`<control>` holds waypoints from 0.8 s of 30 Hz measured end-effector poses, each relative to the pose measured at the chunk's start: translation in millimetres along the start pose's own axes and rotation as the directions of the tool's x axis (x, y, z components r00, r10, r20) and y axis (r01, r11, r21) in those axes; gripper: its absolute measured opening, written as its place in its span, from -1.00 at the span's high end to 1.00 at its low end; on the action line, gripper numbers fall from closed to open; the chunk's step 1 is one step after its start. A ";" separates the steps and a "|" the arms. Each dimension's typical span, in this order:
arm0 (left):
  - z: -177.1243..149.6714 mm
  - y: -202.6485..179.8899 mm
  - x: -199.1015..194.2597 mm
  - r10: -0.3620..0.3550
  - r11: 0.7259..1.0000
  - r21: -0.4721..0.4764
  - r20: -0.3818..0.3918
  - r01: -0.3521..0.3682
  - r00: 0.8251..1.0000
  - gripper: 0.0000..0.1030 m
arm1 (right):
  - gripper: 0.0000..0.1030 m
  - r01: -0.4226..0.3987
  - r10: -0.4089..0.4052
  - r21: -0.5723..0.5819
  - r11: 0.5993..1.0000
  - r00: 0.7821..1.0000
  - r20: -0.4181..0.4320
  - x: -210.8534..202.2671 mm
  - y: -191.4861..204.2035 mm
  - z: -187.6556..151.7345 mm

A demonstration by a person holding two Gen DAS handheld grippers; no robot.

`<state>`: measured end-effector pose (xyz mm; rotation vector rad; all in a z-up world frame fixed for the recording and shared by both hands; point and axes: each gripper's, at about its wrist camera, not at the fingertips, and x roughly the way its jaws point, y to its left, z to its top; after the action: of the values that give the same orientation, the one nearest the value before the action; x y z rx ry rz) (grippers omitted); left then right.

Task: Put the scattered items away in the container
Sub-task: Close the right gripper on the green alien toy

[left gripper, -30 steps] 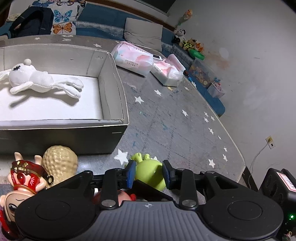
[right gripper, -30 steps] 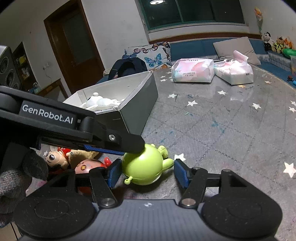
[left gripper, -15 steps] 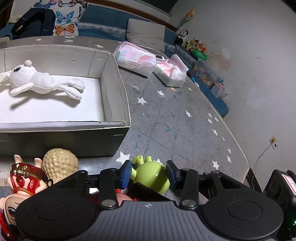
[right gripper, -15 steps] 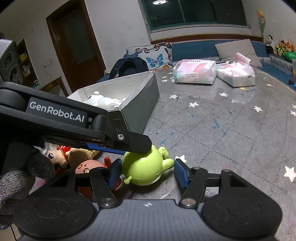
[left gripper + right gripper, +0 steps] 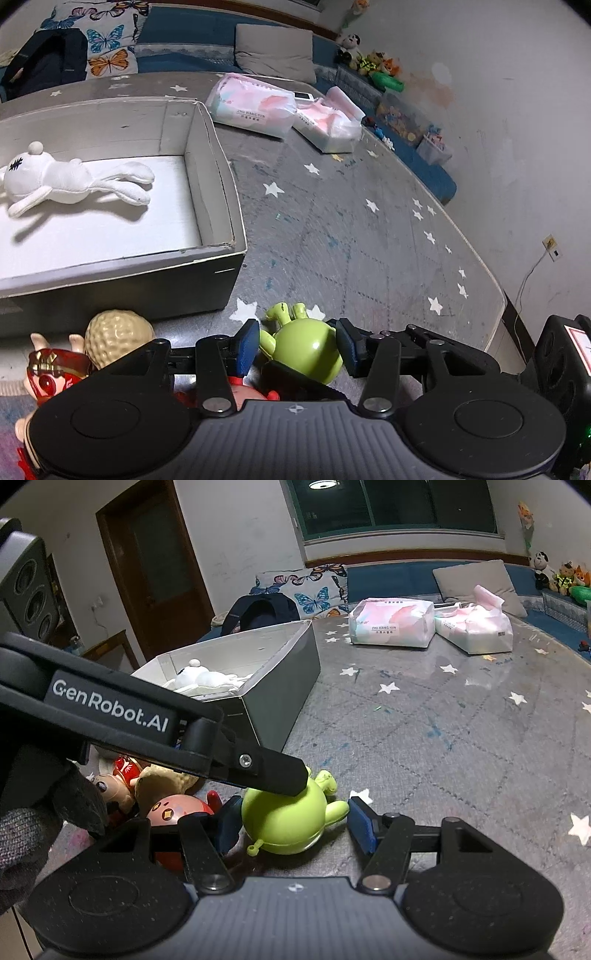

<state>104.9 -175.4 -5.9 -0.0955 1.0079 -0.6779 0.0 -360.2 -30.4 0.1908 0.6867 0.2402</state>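
Fingers of both grippers bracket the same green toy figure (image 5: 308,349) and none has closed on it. The left gripper (image 5: 297,345) stands open with its blue pads (image 5: 246,345) just beside the toy's flanks; the right gripper (image 5: 291,825) is open wider, with its right pad well clear of the toy. In the right wrist view one left finger (image 5: 280,773) lies across the top of the toy.

The figure lies on its side on the worktop (image 5: 369,251), just near of the grey cardboard box (image 5: 221,192), where a white plush rabbit (image 5: 70,181) already lies.

The risk I see is the crowding — two tools on one smooth, rounded body. If both close, their fingers could clash, or the toy could squirt out and roll. A red-and-pink figure (image 5: 177,808), a beige bumpy toy (image 5: 118,338) and a red-helmeted doll (image 5: 55,369) sit close on the left, so a sweeping finger may knock them about.

Grey star-printed matting covers the surface; two tissue packs (image 5: 255,105) lie far off, and a blue bench with cushions and small plush toys runs along the walls.
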 end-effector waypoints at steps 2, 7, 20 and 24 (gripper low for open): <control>2.3 0.9 1.4 -0.001 1.000 -0.004 -0.013 0.001 1.000 0.03 | -0.21 -0.002 0.002 0.004 1.000 1.000 0.000 0.7 -1.0 0.5; 14.3 3.4 5.6 -0.007 1.000 -0.013 -0.085 0.006 0.996 0.04 | -0.21 -0.007 0.007 -0.004 1.000 1.000 -0.001 1.0 -0.9 0.5; 27.0 1.2 14.1 0.003 1.000 0.011 -0.171 -0.001 0.985 -0.03 | -0.21 -0.017 0.017 -0.012 1.000 1.000 -0.002 3.5 -2.2 1.8; 23.3 4.2 14.9 0.001 1.000 -0.013 -0.159 -0.003 0.987 -0.10 | -0.21 -0.015 0.015 -0.014 1.000 1.000 -0.002 4.4 -1.4 1.7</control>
<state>130.9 -185.8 -5.8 -0.0526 1.1657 -0.6851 4.6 -360.5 -32.1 0.1829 0.6851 0.2595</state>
